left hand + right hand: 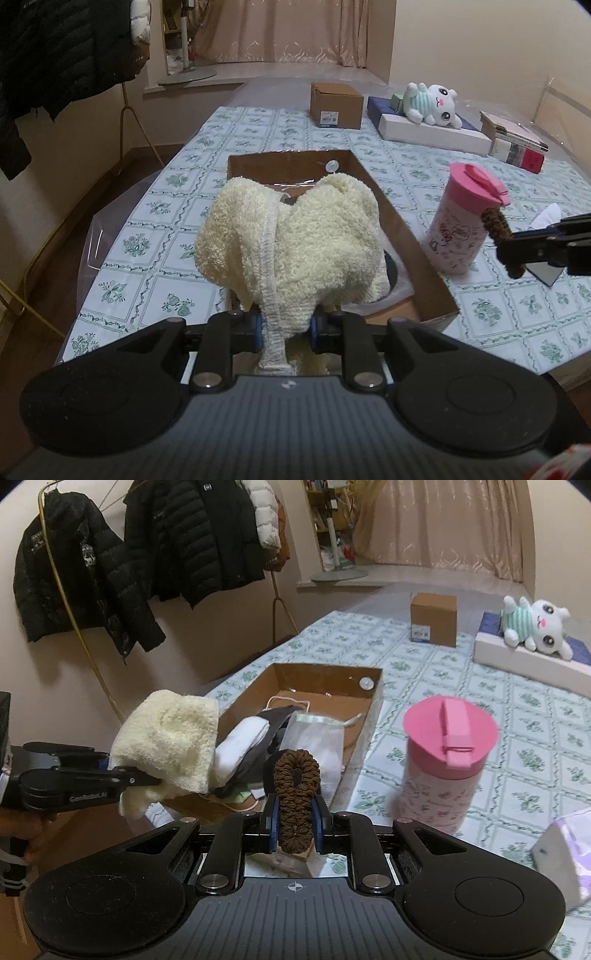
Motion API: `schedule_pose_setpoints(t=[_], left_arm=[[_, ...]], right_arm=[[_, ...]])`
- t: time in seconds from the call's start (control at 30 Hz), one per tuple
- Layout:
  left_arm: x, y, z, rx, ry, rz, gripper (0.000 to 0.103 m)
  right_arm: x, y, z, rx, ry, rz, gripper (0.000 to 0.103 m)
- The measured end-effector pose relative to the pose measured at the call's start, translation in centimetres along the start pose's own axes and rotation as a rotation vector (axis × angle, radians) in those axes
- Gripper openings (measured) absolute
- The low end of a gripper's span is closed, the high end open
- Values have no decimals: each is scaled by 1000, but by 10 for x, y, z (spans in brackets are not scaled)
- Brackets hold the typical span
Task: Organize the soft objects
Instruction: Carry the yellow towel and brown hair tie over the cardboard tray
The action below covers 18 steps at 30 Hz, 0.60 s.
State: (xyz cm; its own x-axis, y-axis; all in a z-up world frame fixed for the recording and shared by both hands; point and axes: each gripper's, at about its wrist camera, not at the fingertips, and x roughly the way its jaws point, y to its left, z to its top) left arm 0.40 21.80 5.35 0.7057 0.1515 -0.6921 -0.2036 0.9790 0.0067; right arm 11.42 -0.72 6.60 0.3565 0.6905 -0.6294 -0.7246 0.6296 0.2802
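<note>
Cream towel [291,243] clamped in left gripper [286,328], one brown scrunchie [295,794] in right gripper [294,819].

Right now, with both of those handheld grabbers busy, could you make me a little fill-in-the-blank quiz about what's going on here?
1. The left gripper has its jaws closed on a cream-coloured ____.
2. The right gripper pinches a brown ____.
3. The cup standing on the tablecloth has a lid coloured ____.
4. The face mask lies inside the open cardboard ____.

Missing words: towel; scrunchie; pink; box
</note>
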Motion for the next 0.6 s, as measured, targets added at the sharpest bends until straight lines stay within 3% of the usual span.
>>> schedule_pose_setpoints(t=[0.6], left_arm=[[86,-2,11,130,178,-126,20]], right_arm=[[114,7,0,-112,165,34,18]])
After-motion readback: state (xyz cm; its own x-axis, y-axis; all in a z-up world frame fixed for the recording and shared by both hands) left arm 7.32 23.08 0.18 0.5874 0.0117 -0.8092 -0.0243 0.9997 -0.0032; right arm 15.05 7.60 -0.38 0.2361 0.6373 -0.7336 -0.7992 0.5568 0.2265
